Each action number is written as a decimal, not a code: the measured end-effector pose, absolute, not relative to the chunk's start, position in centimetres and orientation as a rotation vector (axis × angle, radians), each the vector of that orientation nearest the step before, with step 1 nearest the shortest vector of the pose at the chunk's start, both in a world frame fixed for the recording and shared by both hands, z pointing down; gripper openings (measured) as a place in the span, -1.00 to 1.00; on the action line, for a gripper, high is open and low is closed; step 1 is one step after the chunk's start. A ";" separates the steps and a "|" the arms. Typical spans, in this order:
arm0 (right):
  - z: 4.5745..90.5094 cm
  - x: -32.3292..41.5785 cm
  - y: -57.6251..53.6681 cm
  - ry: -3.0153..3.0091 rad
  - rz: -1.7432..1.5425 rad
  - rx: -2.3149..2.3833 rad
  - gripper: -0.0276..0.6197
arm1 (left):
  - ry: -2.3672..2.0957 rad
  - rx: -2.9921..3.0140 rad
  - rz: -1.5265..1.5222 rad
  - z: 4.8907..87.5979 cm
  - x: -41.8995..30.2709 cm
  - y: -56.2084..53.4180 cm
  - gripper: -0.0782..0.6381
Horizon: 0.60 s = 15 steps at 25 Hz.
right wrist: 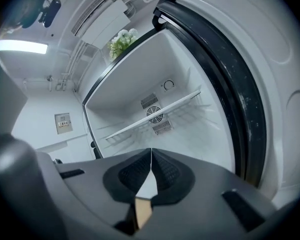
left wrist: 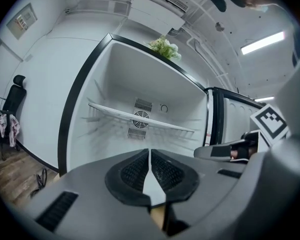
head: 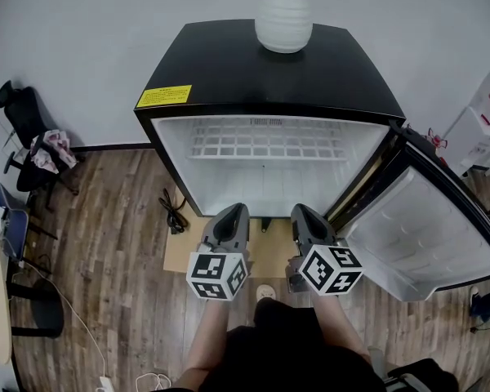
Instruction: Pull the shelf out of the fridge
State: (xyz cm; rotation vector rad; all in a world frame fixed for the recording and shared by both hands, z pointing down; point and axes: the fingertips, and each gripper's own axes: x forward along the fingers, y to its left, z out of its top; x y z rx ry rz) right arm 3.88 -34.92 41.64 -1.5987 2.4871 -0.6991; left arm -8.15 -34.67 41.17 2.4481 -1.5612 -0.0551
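Head view: the shelf (head: 265,141) is sitting high inside the open fridge (head: 212,64). The left gripper (head: 233,211) and right gripper (head: 299,211) are hovering side by side in front of it, clear of it.
Left gripper view: the jaws are resting closed with nothing between them and are facing the shelf.
Right gripper view: the jaws are likewise resting closed on nothing.

The room is lit brightly and evenly from overhead. A ceiling light strip (left wrist: 263,42) is blown out to white in the left gripper view. The fridge (head: 265,170) interior is softly lit, and faint shadows are cast under its shelf (head: 265,144). Both gripper views are strongly bowed and ringed by dark vignetting, and their nearest foreground is rendered slightly soft.
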 end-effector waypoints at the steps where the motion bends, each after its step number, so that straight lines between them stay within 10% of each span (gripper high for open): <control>1: 41.4 3.9 -35.3 2.467 -0.715 -1.589 -0.94 | -1.550 2.436 -0.089 40.9 -8.2 -35.1 -0.74; 15: 37.1 4.3 -39.2 2.243 -0.836 -1.380 -0.92 | -1.242 2.156 -0.674 36.9 -9.9 -38.7 -0.74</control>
